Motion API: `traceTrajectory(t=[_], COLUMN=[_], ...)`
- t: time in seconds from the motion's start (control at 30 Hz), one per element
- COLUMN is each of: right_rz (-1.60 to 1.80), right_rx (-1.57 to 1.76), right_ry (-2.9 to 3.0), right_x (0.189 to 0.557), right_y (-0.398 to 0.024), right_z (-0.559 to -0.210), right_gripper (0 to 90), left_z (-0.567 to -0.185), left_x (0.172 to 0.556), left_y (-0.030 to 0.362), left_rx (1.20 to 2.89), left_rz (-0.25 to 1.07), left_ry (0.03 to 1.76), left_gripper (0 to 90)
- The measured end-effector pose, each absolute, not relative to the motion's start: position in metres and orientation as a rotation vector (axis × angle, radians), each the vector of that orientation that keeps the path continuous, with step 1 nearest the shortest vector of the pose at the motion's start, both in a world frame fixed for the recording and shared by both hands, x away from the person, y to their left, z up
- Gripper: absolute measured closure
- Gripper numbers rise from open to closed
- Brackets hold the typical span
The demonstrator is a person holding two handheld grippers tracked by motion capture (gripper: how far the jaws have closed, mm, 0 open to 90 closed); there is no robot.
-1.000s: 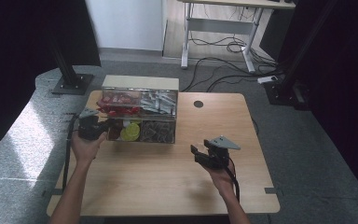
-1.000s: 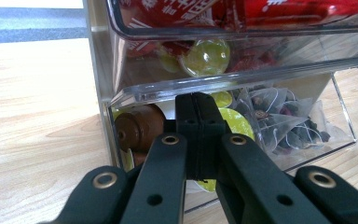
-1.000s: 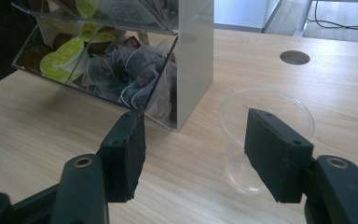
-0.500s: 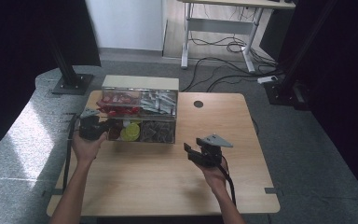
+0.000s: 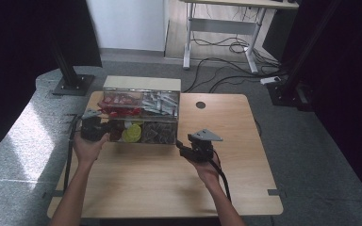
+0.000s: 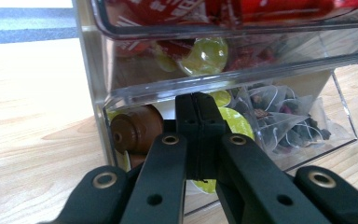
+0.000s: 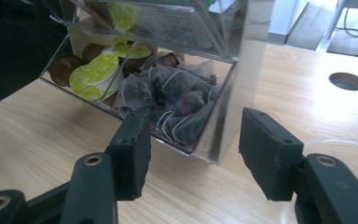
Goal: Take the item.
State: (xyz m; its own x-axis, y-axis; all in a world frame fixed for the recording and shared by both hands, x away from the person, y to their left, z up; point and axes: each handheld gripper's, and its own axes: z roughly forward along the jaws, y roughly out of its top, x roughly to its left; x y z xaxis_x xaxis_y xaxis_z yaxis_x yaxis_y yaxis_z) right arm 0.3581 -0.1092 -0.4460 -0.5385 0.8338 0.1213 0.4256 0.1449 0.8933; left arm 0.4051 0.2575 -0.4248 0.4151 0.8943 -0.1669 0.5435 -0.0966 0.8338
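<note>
Left gripper (image 6: 196, 140) jaws are clenched at the clear organizer's (image 5: 141, 115) drawer; right gripper (image 7: 191, 154) jaws have been closing, still apart astride its corner. Rigid, slick acrylic: grip edges.

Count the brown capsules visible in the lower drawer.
3 at least: in the right gripper view one brown capsule at the drawer's far-left corner, one behind it, another near the tea bags. More may hide under the green-lidded capsules.

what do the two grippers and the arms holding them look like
Both grippers are black. The right gripper carries a grey three-cornered plate on top and trails a dark cable along the forearm. The left gripper also has a small grey plate and a dark cable. Each has flat black jaws on arms with brass-coloured rivets. Both forearms are bare, no sleeves in view.
</note>
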Motion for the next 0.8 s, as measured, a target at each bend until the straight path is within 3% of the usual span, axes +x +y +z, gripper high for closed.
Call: traceTrajectory(t=[0.8], right_rz=[1.369], right_rx=[1.134], right_ry=[2.106], right_x=[0.383], right_y=[-0.065], right_z=[-0.455], right_gripper=[46.6], left_z=[-0.425], left_x=[0.407], left_y=[0.255], left_rx=[1.781], left_rz=[0.475], left_ry=[1.233], left_gripper=[90.0])
